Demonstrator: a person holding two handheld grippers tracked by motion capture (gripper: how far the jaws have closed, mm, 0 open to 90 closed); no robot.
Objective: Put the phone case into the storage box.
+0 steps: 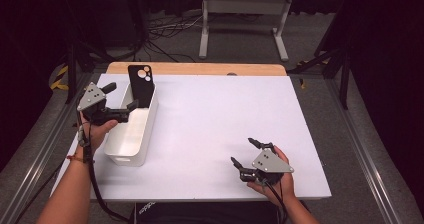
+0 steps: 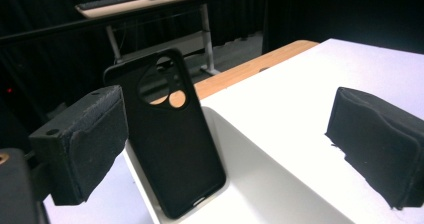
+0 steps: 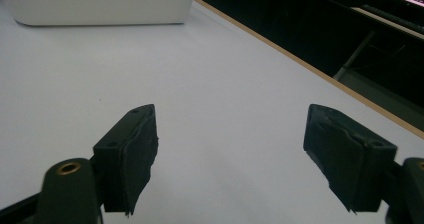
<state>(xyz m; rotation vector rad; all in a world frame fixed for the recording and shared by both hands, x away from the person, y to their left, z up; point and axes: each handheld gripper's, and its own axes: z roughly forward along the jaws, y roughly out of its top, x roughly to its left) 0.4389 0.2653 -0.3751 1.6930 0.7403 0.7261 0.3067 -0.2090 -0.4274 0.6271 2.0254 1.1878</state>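
A black phone case (image 1: 140, 85) stands upright at the far end of a white bin (image 1: 146, 134) on the left of the table, leaning on the bin's end wall, camera cutout up. My left gripper (image 1: 122, 96) hovers at the bin's left rim, open, jaws apart and clear of the case. In the left gripper view the case (image 2: 170, 139) stands just beyond the left gripper (image 2: 230, 144), nearer the left pad, inside the bin (image 2: 280, 194). My right gripper (image 1: 243, 151) rests open near the table's front right, nothing between its fingers; its own view shows the right gripper (image 3: 230, 154) over bare tabletop.
A white sheet (image 1: 225, 119) covers the table, with a wooden strip (image 1: 200, 68) along the far edge. The bin (image 3: 100, 4) shows at the top left of the right gripper view. A white desk frame (image 1: 245, 14) and cables stand on the floor beyond.
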